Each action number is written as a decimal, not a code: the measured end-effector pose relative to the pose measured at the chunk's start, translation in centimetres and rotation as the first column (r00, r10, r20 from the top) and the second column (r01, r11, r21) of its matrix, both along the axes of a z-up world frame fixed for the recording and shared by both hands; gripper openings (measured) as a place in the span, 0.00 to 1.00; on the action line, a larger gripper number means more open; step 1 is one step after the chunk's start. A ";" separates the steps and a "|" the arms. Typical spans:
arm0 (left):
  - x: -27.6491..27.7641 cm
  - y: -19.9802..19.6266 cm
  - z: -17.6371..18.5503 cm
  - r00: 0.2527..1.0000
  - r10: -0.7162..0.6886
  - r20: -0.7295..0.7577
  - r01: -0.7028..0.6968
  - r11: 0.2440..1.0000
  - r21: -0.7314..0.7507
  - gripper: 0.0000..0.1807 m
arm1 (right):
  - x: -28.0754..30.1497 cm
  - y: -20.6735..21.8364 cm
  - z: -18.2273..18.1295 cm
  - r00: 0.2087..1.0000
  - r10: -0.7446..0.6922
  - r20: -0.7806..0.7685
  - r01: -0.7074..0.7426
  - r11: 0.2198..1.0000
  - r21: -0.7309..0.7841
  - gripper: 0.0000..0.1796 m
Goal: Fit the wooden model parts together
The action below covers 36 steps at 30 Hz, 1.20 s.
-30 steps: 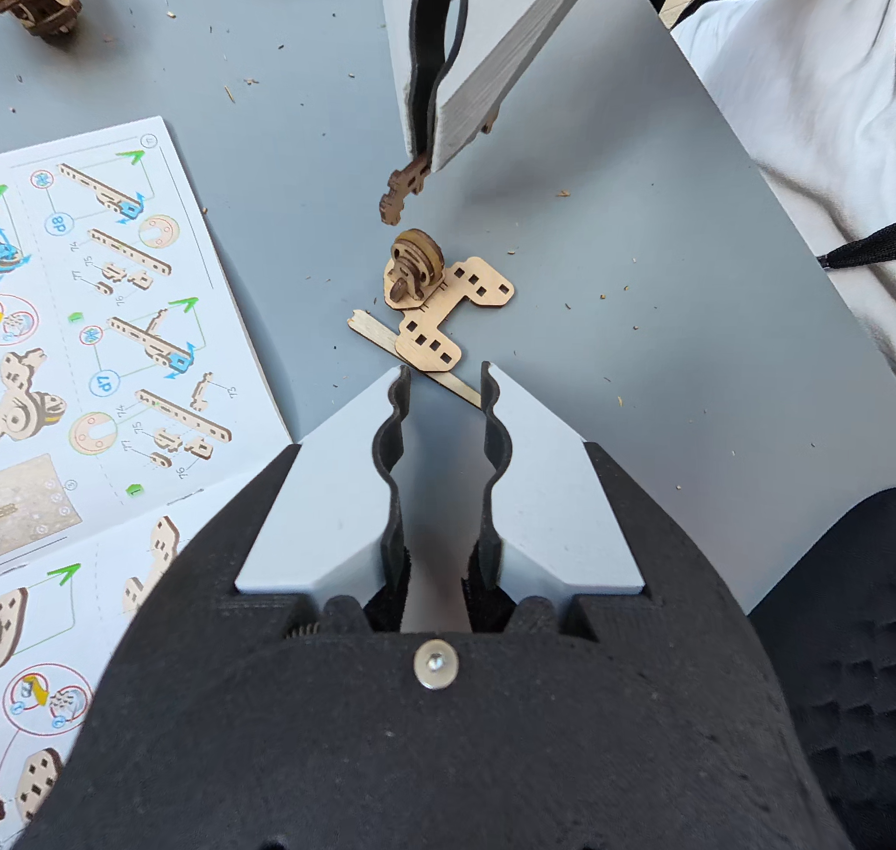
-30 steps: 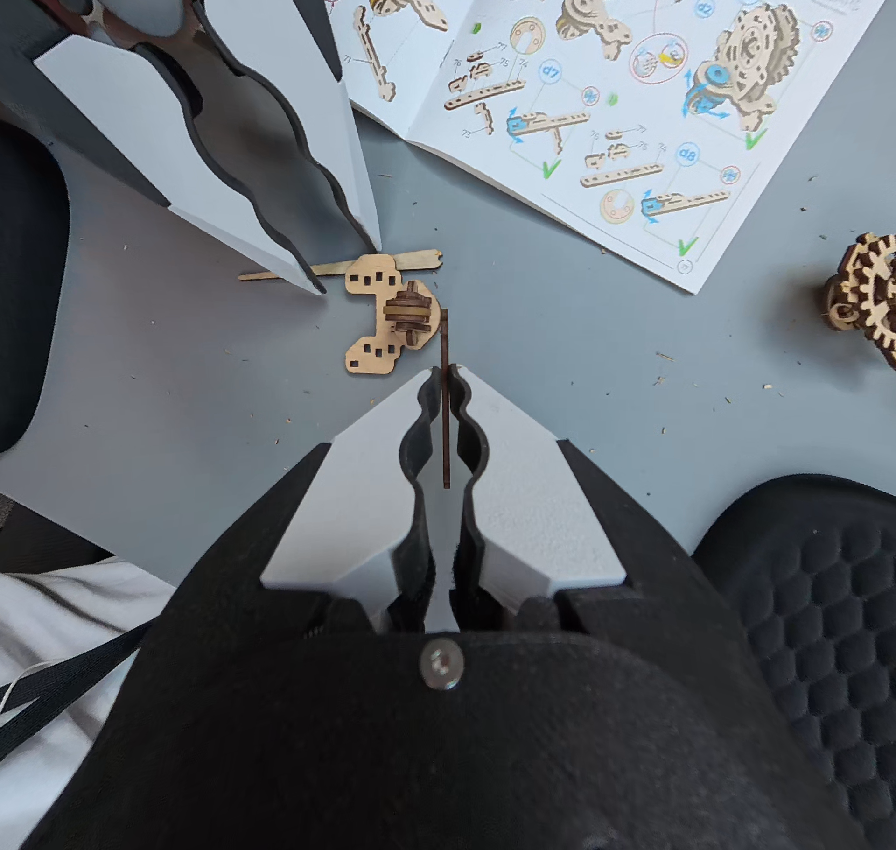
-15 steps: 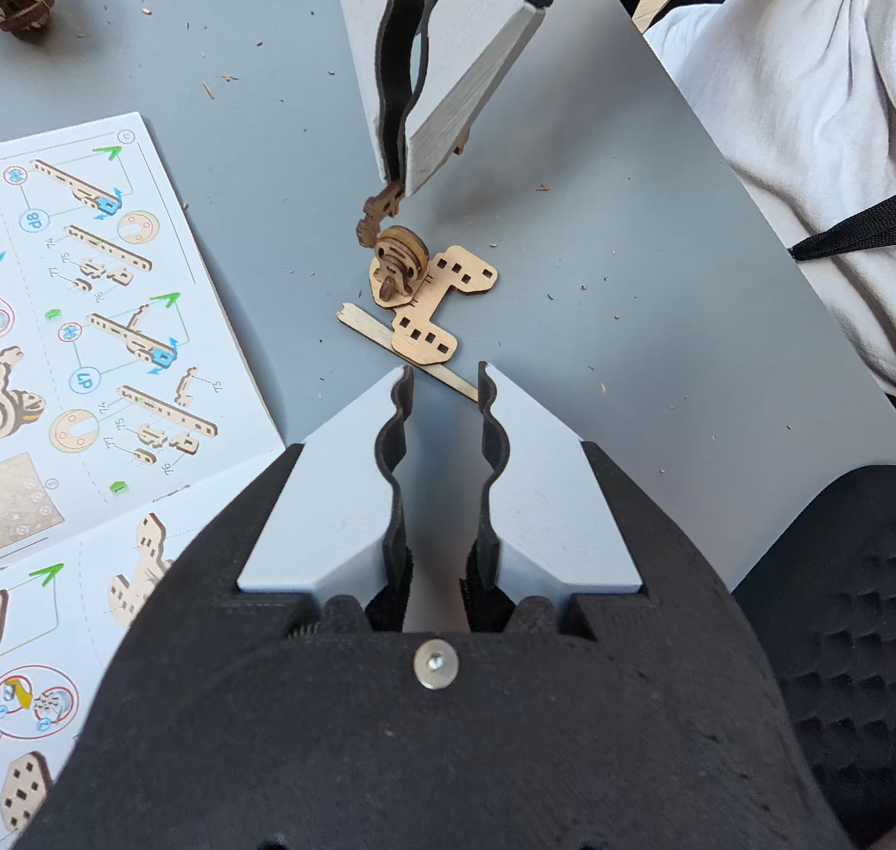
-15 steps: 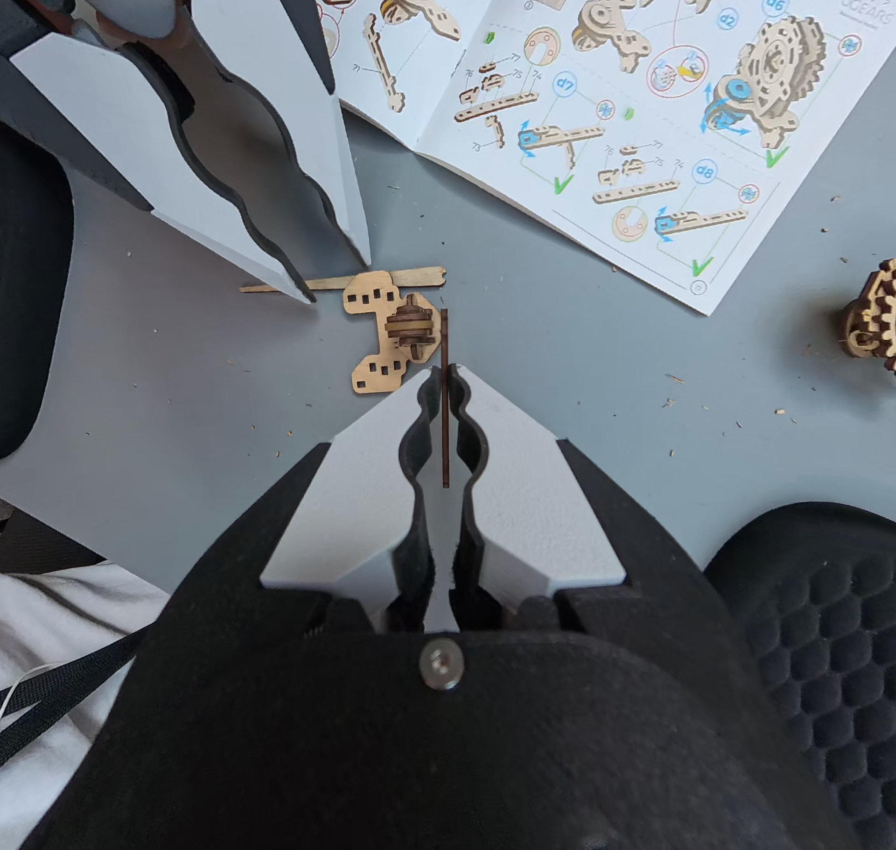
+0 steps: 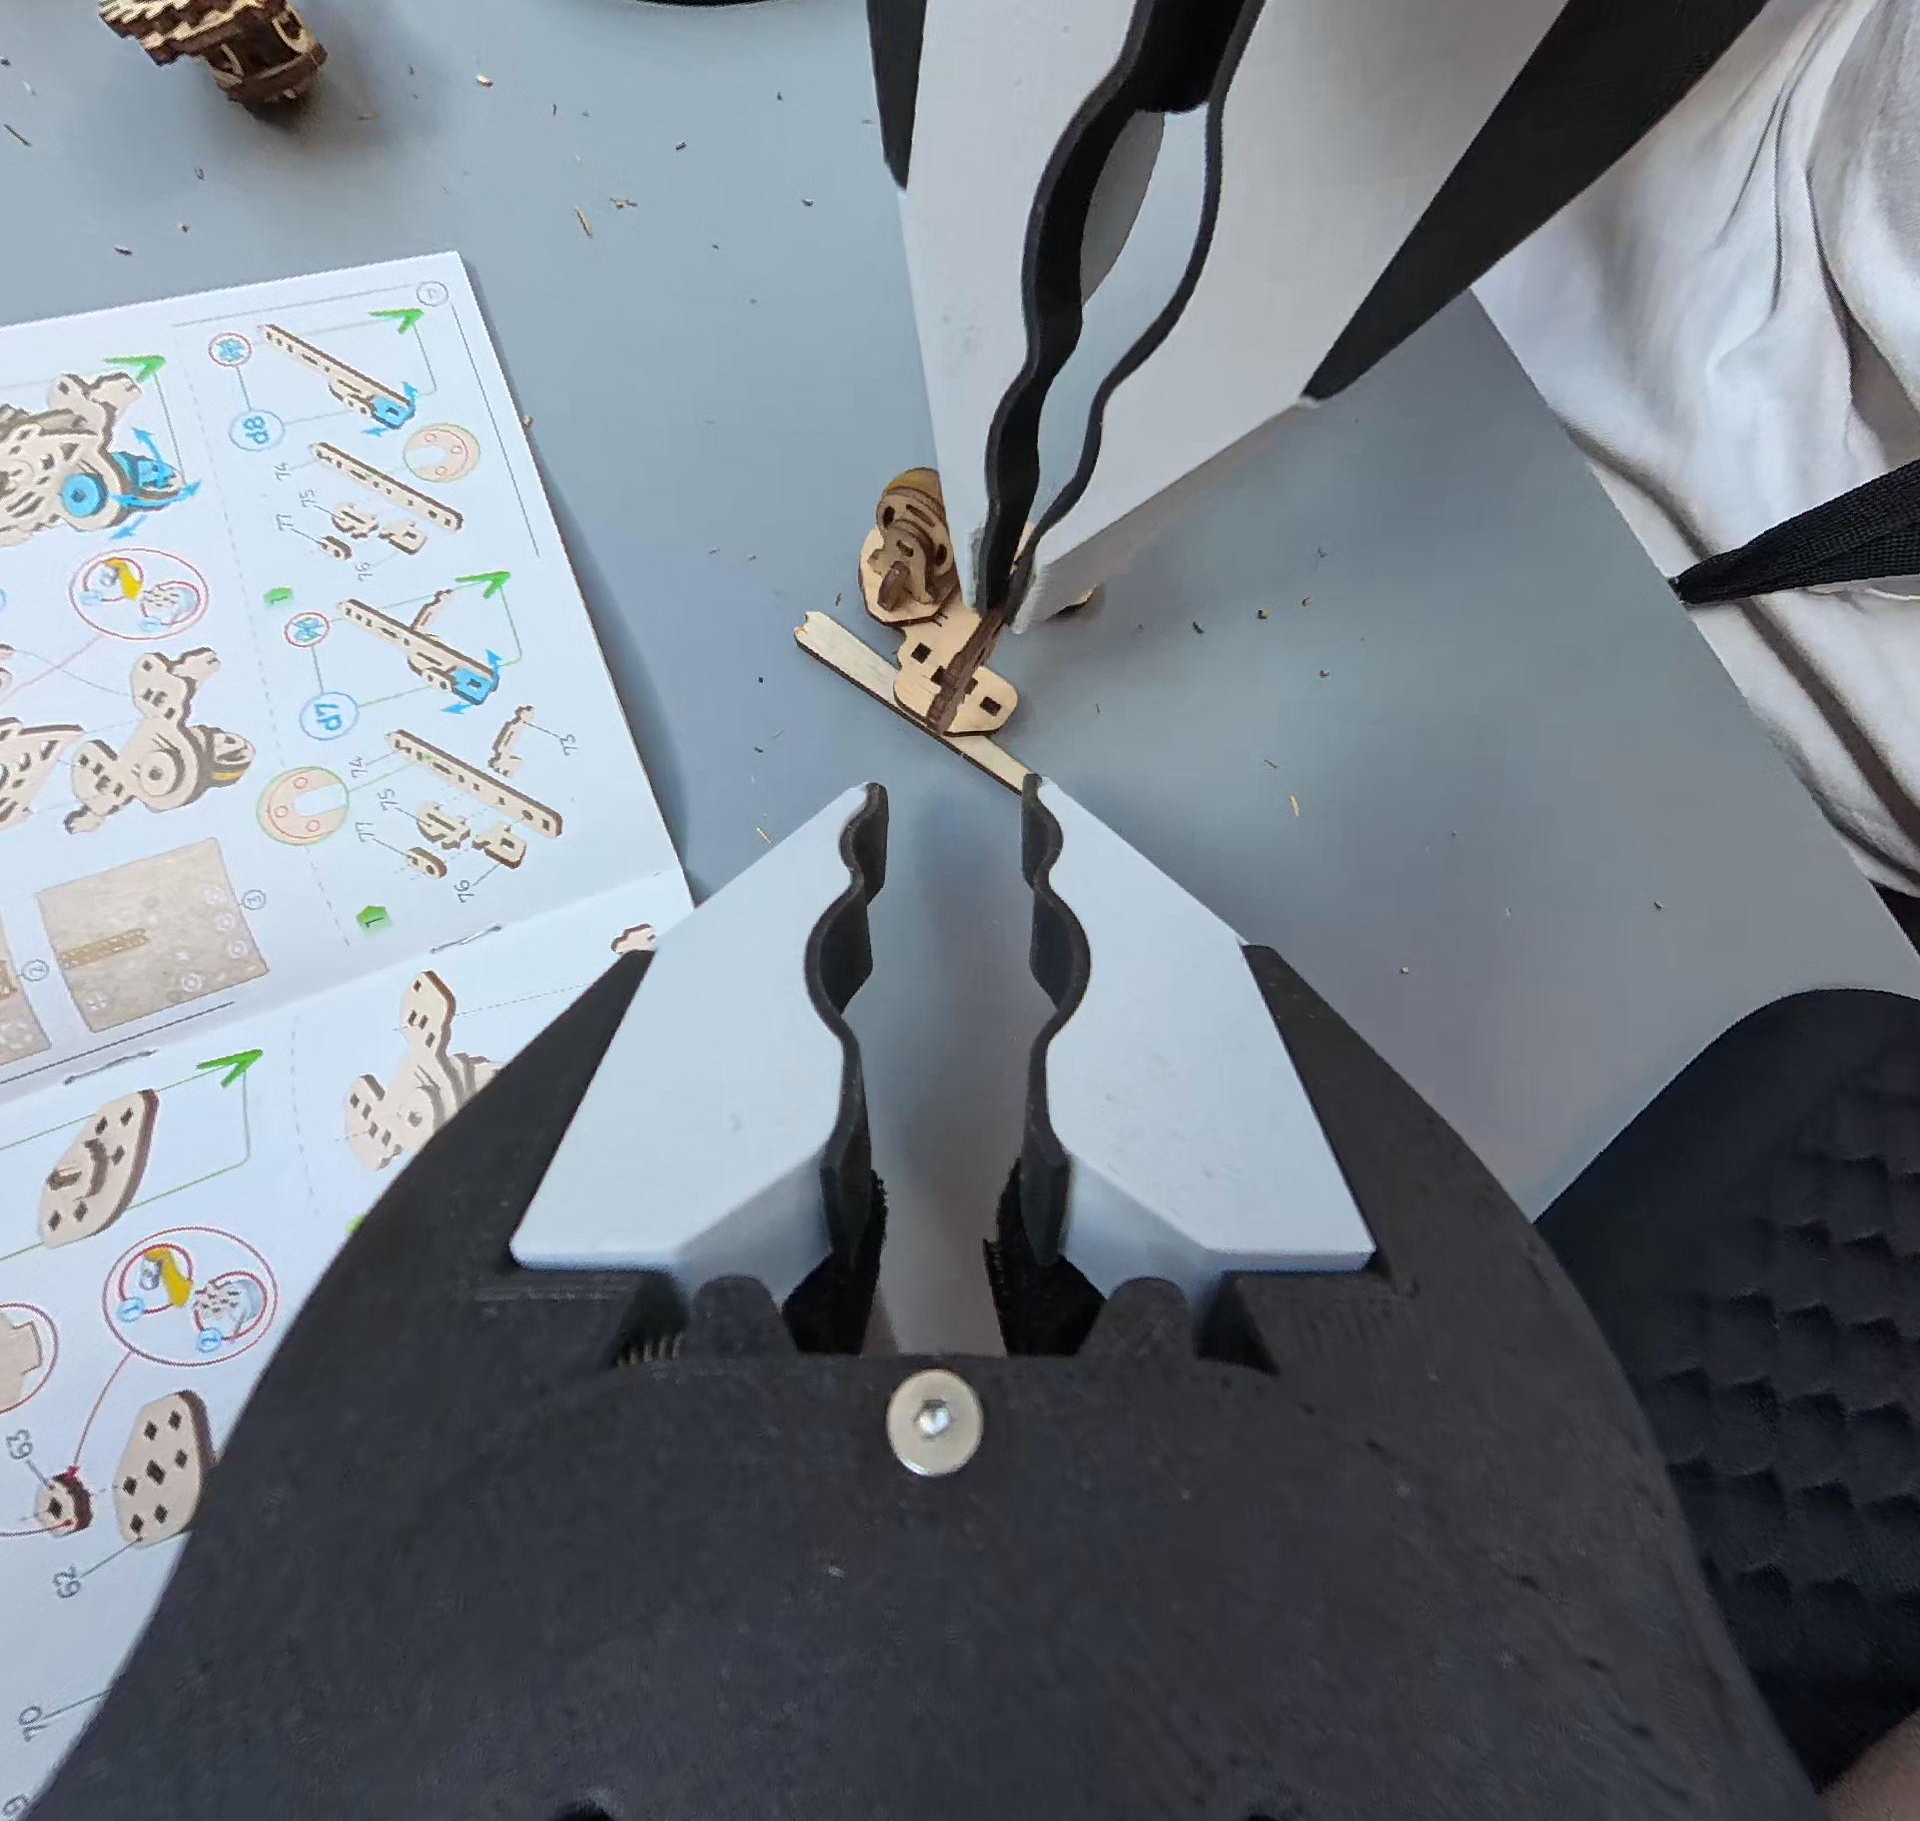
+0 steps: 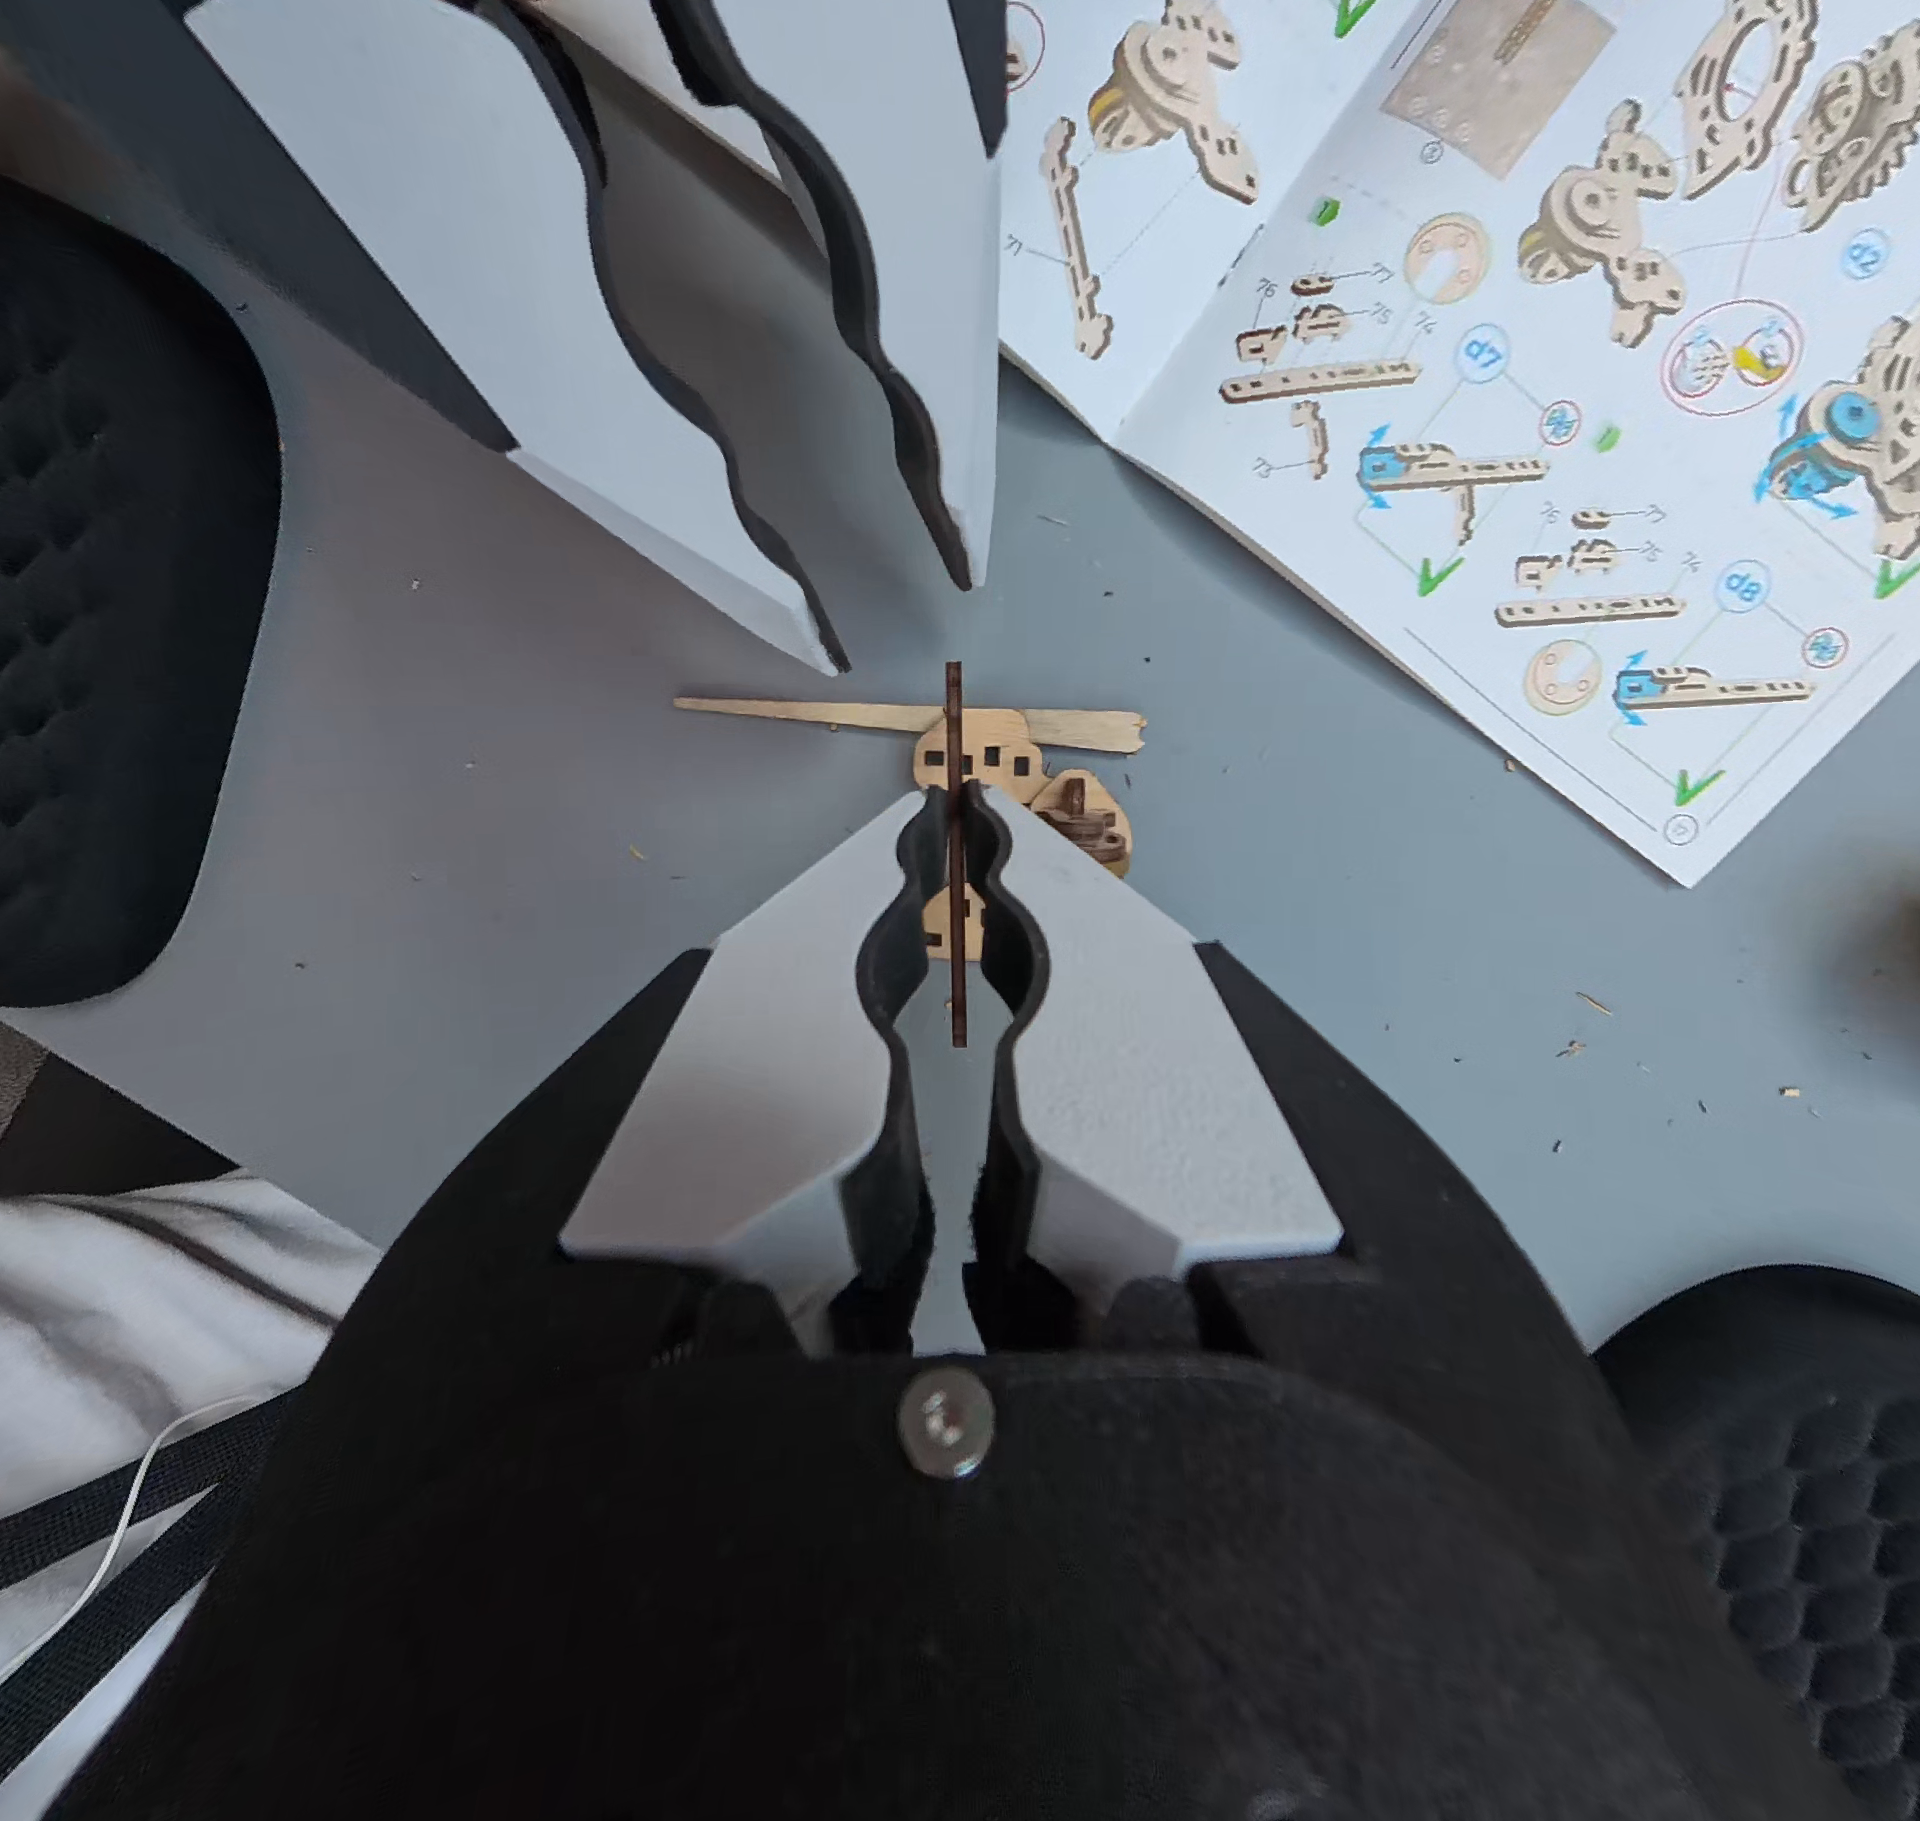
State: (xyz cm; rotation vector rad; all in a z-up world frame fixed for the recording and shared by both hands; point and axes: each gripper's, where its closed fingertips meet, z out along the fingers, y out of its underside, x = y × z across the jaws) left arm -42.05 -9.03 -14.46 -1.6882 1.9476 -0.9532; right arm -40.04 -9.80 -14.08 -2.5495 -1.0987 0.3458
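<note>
In the left wrist view, the right gripper [image 5: 1003, 576] had dropped from above the parts a second before until its tips met the pale slotted plywood plate [image 5: 961, 675] on the matte grey surface [image 5: 1351, 784]. Its jaws were pinched on a thin dark-edged wooden strip [image 5: 968, 665], whose lower end stood on edge against the plate. A small round layered wooden hub [image 5: 906, 550] sat at the plate's far end, and a flat pale wooden stick [image 5: 842, 651] lay partly under the plate. The left gripper [image 5: 951, 800] hovered just beside the stick, its wavy black-padded jaws parted and empty.

In the right wrist view, the right gripper [image 6: 951, 805] had advanced over the plate [image 6: 987, 748], jaws closed on the strip [image 6: 954, 711]. The left gripper [image 6: 899, 618] hung near, apart from the stick [image 6: 790, 711]. A printed white instruction booklet [image 6: 1299, 483] lay alongside.
</note>
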 end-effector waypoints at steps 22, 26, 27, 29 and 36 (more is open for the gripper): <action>1.1 0.2 -0.7 1.000 0.002 0.004 -0.002 0.999 0.036 0.13 | 0.4 0.5 -1.3 0.991 -0.026 0.133 0.016 0.997 0.075 0.01; 1.3 0.2 -0.6 1.000 0.004 0.015 -0.004 0.999 0.040 0.13 | 0.4 0.6 -1.4 0.992 -0.031 0.124 0.022 0.997 0.071 0.01; 1.3 0.2 -0.6 1.000 0.003 0.018 -0.004 0.999 0.040 0.13 | 0.4 0.6 -1.4 0.992 -0.033 0.122 0.025 0.997 0.070 0.01; 1.3 0.1 -0.6 1.000 -0.001 0.020 0.000 0.999 0.035 0.12 | 0.4 0.6 -1.4 0.992 -0.037 0.119 0.029 0.997 0.069 0.01; 1.2 -0.2 -1.2 1.000 -0.010 -0.005 0.010 1.000 0.025 0.12 | 0.3 0.8 -1.4 0.993 -0.048 0.110 0.042 0.998 0.055 0.01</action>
